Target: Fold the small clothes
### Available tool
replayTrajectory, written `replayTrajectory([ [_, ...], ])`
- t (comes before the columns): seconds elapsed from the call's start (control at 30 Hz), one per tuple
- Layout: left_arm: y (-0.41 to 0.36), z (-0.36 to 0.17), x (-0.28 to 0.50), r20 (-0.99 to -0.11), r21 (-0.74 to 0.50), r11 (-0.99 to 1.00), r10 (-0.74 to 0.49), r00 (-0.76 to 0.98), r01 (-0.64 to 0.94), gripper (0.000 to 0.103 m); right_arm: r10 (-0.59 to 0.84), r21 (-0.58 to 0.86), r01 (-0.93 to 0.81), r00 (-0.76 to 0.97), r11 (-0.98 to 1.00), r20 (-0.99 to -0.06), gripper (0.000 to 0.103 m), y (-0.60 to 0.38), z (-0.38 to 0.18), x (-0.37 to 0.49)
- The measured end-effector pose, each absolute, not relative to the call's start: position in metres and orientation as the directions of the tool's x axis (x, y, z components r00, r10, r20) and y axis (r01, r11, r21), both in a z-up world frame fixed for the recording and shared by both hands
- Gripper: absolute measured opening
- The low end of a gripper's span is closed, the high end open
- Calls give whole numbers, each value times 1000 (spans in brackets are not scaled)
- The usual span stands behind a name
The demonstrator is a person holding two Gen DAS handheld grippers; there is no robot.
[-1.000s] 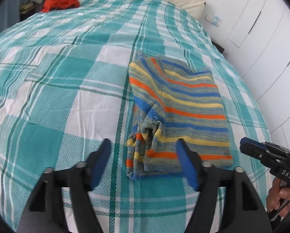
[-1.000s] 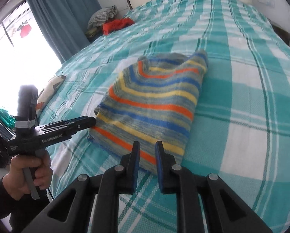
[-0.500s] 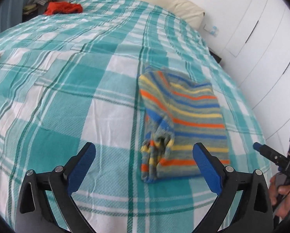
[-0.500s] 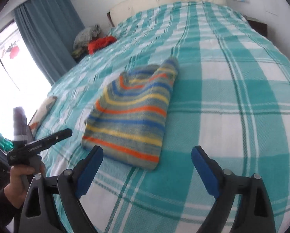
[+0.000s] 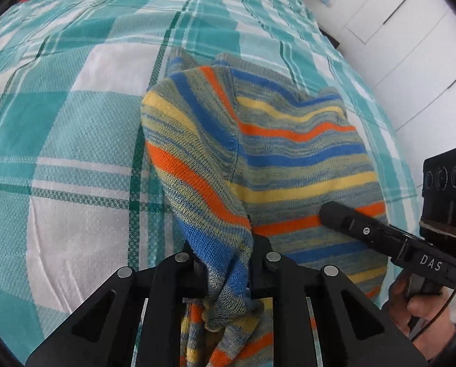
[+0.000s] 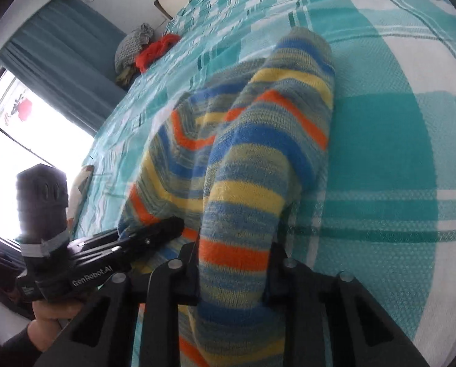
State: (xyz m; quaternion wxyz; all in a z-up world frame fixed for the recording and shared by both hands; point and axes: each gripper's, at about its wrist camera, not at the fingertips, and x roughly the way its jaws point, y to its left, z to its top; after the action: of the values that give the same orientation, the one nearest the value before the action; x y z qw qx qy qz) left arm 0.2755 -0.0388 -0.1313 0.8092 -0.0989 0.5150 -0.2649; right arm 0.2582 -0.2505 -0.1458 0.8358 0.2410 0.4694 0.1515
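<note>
A small striped knit sweater (image 5: 277, 159), in blue, orange, yellow and grey, lies folded on the teal plaid bed cover (image 5: 75, 140). My left gripper (image 5: 225, 263) is shut on the sweater's near left corner, and the cloth bunches between its jaws. My right gripper (image 6: 234, 266) is shut on the near right corner of the sweater (image 6: 258, 153), and the near edge is lifted off the bed. Each gripper also shows in the other's view, the right one (image 5: 380, 232) and the left one (image 6: 130, 244).
A red garment (image 6: 157, 49) and a grey bundle (image 6: 133, 46) lie at the far side of the bed by the blue curtain (image 6: 53, 61). White cupboard doors (image 5: 411, 30) stand on the right. A cushion (image 6: 81, 183) sits near the window side.
Both grippers were open and back from the sweater half a second ago. Now both have moved in and shut on its near corners, and the near edge is raised.
</note>
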Motion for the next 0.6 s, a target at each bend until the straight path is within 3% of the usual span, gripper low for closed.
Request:
replayTrajectory([
  [0.3,-18,20,278,-635,-460,777,-626,453,430,15,525,567,-168,645,806,-555,23,-251,-3,273],
  [0.43,-14,33,267,-648,-471,769,-634,422,433,18,546,571,-208,657,794,-520,23,-248,38,261],
  [0.5,-15,3,256,-691,-463,789,-607,392,404,34,550,579,-192,633,793,-544,24,-250,28,249],
  [0.57,-15,-45,240,-759,-410,840,-530,379,354,54,515,546,-139,580,826,-631,38,-253,-6,237],
  [0.6,-12,-68,226,-795,-350,875,-467,388,335,54,475,509,-98,542,855,-693,45,-257,-29,229],
])
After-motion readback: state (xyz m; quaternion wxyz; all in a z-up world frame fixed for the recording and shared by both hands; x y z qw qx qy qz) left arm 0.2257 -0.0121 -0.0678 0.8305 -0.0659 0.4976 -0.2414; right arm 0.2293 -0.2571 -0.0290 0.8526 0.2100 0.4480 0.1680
